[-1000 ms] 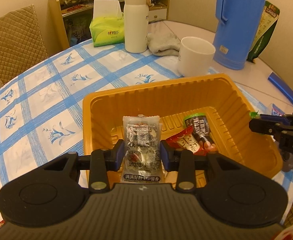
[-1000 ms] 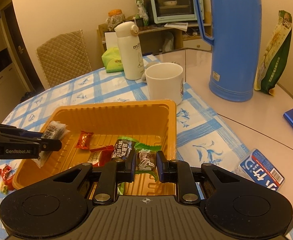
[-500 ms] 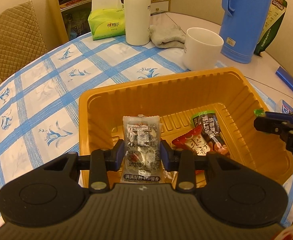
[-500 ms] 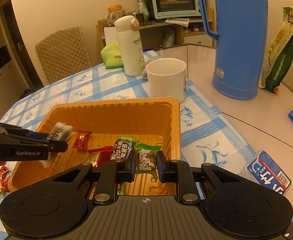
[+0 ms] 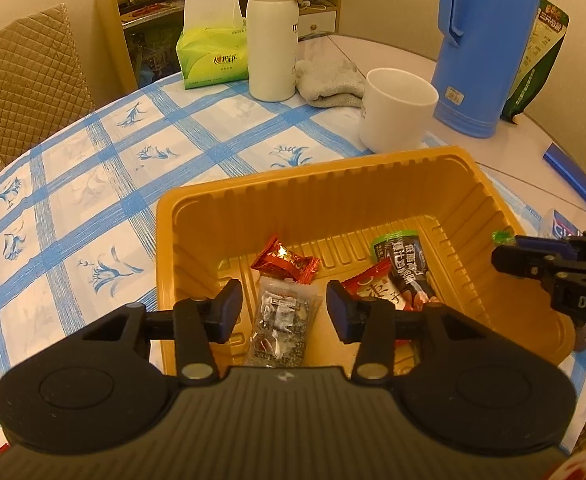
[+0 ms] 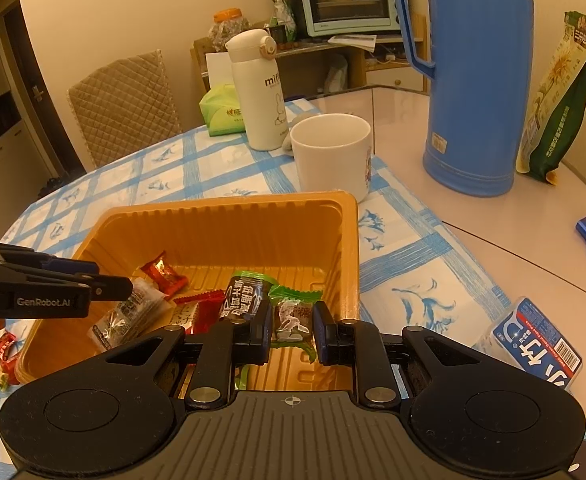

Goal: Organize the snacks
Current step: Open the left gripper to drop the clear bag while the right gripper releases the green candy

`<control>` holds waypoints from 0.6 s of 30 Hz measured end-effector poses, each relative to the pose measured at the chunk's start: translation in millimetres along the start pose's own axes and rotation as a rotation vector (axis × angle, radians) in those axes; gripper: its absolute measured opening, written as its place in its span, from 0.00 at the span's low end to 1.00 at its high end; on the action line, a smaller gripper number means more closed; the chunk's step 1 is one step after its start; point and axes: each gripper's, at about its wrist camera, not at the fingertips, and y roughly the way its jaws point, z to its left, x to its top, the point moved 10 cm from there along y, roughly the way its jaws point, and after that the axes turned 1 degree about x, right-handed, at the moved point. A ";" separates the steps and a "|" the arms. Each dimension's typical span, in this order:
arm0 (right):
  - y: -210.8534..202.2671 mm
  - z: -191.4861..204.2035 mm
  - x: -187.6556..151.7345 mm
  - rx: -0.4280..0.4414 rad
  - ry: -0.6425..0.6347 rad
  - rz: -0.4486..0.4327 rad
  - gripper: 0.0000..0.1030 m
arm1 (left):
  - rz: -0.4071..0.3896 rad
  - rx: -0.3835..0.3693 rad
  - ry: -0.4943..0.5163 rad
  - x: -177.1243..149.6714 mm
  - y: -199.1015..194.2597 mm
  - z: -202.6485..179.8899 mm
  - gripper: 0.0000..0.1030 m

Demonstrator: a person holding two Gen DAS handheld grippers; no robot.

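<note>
An orange plastic tray (image 5: 313, 176) sits on the blue-checked tablecloth. My left gripper (image 5: 284, 305) hovers over its near end with the jaws opening. A clear seed-snack packet (image 5: 281, 332) lies loose on the tray floor below them, untouched by the pads. Also in the tray are a red candy (image 5: 285, 261), a red packet (image 5: 373, 292) and a dark packet (image 5: 407, 268). My right gripper (image 6: 293, 322) is shut on a green-wrapped candy (image 6: 289, 300) just above the tray's right end. It shows at the right edge of the left wrist view (image 5: 509, 254).
A white mug (image 6: 333, 156) stands just behind the tray, with a blue jug (image 6: 465, 80), a white bottle (image 6: 257, 88) and a green tissue pack (image 5: 213, 56) further back. A blue-white pack (image 6: 533, 340) lies right of the tray. Red candies (image 6: 5, 348) lie left of it.
My left jaws have parted and the clear packet has dropped from them onto the tray floor. The red candy behind it has come into sight. The right gripper keeps its hold.
</note>
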 end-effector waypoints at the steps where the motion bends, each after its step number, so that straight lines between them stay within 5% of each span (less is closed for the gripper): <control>1: 0.4 -0.1 -0.3 0.000 0.000 0.002 0.21 | -0.003 0.002 -0.002 0.7 -1.5 0.2 0.41; 18: 10.2 6.1 -0.4 -0.004 -0.025 0.011 0.21 | -0.034 0.021 -0.024 2.3 -20.9 6.3 0.46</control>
